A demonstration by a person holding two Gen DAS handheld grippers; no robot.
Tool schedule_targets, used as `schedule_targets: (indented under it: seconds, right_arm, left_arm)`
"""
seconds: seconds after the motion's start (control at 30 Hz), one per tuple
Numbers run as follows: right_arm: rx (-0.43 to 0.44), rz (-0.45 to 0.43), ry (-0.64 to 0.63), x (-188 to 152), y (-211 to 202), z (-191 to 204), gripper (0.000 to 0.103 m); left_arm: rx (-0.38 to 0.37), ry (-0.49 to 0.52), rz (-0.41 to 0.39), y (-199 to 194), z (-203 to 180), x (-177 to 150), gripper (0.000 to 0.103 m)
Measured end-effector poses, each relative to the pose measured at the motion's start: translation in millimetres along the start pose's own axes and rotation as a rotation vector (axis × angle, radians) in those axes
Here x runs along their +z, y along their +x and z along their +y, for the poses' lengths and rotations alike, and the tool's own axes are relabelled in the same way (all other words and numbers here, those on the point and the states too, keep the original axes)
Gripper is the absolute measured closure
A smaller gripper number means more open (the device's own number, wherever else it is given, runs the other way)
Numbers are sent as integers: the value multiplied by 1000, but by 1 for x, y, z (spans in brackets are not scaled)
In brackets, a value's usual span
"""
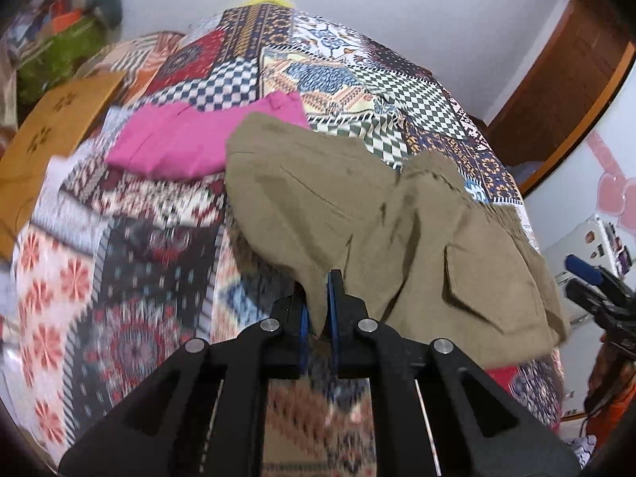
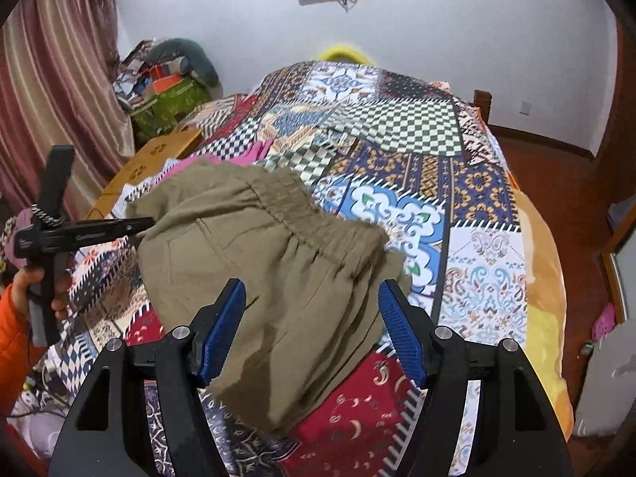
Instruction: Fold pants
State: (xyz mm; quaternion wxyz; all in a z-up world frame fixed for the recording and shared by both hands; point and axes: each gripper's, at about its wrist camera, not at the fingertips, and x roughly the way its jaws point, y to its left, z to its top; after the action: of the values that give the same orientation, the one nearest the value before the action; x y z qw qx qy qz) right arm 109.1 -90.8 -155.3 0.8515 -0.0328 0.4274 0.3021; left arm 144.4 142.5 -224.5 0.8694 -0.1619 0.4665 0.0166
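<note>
Khaki cloth: the pants [image 1: 357,214] lie bunched on the patchwork bedspread [image 1: 131,278], near the front edge of the bed, with the gathered waistband [image 2: 302,214] turned toward the far side and a flap pocket [image 1: 473,286] showing on the right.
Left gripper [image 1: 317,298]: its jaws are pinched tight on a thin edge of the pants, the fabric rising in a peak from the grip.
Right gripper [image 2: 312,314]: its jaws stand wide apart over the near part of the pants and hold nothing; the cloth lies between and below them, and I cannot tell whether the pads touch it.
Neighbour: a folded pink garment [image 1: 187,143] sits just beyond the pants on the left, and the khaki overlaps its near edge.
Risk, one-point hold: only one corner is held, so I judge that lifting or pulling from here would drag the rest into a twist rather than a flat fold.
Risk, slip: the pinch takes little cloth, and a sharp pull could free it.
Risk, wrong layer: if the right jaws close where they are, they may gather several layers at once and lock in the wrinkles.
Risk, pink pile: sweeping the pants far and left could catch and undo that folded piece.
Risk, blur: both views are smeared, so exact edges are hard to place.
</note>
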Motion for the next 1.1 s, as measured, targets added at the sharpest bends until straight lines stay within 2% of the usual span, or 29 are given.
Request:
schedule_targets:
  seconds: [0.2, 0.3, 0.4, 0.57, 0.67, 0.77, 0.93, 1.1]
  right_arm:
    - [-1, 81, -20, -17, 22, 8, 38]
    - [-4, 117, -21, -26, 34, 9, 38]
    - [18, 118, 14, -28, 35, 4, 38]
    - [5, 114, 5, -29, 33, 6, 38]
    - [4, 112, 5, -28, 32, 7, 38]
    - [-2, 99, 1, -25, 28, 7, 38]
    - [-4, 60, -8, -15, 21, 6, 38]
    - [-11, 21, -19, 1, 24, 2, 38]
  left_arm:
    - [-10, -69, -11, -18, 12, -27, 95]
    - [14, -97, -21, -24, 20, -37, 94]
    - [37, -110, -12, -24, 29, -46, 94]
    - [131, -105, 10, -21, 46, -58, 95]
    - [129, -107, 21, -26, 54, -61, 95]
    - [140, -66, -13, -39, 48, -49, 95]
    - [84, 3, -68, -50, 28, -13, 94]
    - [42, 101, -38, -21, -4, 24, 79]
